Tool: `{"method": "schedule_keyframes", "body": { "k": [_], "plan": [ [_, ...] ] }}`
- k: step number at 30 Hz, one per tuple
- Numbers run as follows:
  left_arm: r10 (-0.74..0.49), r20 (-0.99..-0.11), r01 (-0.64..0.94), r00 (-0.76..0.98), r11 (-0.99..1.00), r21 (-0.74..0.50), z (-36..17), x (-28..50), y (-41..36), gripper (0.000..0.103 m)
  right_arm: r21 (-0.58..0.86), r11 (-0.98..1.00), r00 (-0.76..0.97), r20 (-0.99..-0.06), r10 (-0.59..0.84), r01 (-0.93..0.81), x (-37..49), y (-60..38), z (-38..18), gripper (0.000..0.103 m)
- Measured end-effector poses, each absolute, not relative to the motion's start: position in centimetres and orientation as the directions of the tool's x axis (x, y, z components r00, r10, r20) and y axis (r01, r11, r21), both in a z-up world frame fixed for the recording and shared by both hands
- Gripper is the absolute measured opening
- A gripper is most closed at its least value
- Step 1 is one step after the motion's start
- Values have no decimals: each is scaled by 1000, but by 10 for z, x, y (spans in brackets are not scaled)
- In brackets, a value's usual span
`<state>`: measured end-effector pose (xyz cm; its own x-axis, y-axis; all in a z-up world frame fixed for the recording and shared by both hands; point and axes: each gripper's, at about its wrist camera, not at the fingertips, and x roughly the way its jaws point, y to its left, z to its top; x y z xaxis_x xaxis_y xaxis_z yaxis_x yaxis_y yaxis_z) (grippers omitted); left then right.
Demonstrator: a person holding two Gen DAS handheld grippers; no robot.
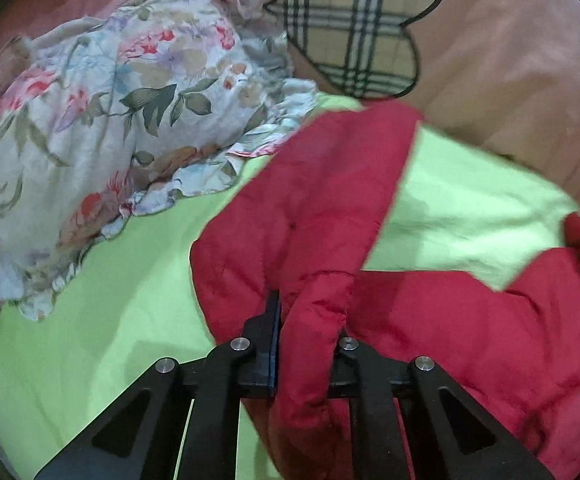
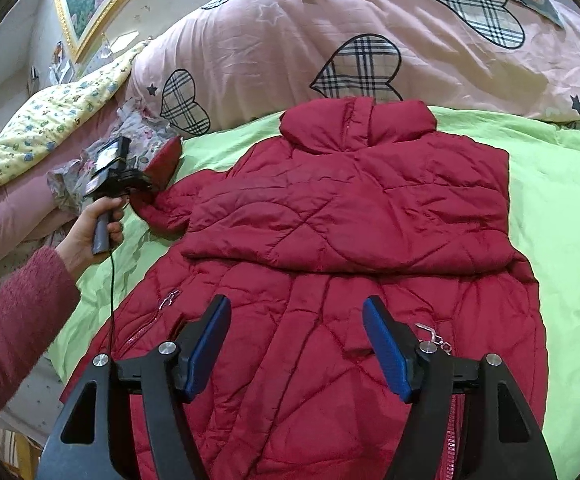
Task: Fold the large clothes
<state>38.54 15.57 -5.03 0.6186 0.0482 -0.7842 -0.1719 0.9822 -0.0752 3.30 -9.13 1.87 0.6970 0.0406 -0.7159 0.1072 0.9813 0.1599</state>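
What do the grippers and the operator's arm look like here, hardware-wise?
Both are black linkage frames with triangular cutouts and silver pivot pins. The right gripper has blue pads on black fingers. The left gripper has a grey pistol handle, a small screen on top, and a thin black cable hanging down. The left hand is bare, with a fuzzy dark-red sleeve.

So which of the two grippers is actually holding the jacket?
The left gripper: its fingers are pinched on the red jacket's sleeve. The right gripper hangs open above the jacket.
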Motion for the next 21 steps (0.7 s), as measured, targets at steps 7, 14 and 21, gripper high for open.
{"method": "schedule_keyframes", "body": {
  "k": [7, 14, 21],
  "plan": [
    [-142, -705, -73, 695, 961, -265, -13, 310, 141, 9, 168, 980, 701, -712, 44, 109, 28, -88, 23, 70],
    [-382, -570, 173, 728, 906, -386, 21, 242, 88, 9, 174, 975, 692, -721, 33, 135, 26, -92, 21, 70],
    [-494, -550, 308, 673, 864, -399, 20, 205, 35, 9, 206, 962, 679, -733, 31, 178, 23, -105, 15, 70]
  ]
}}
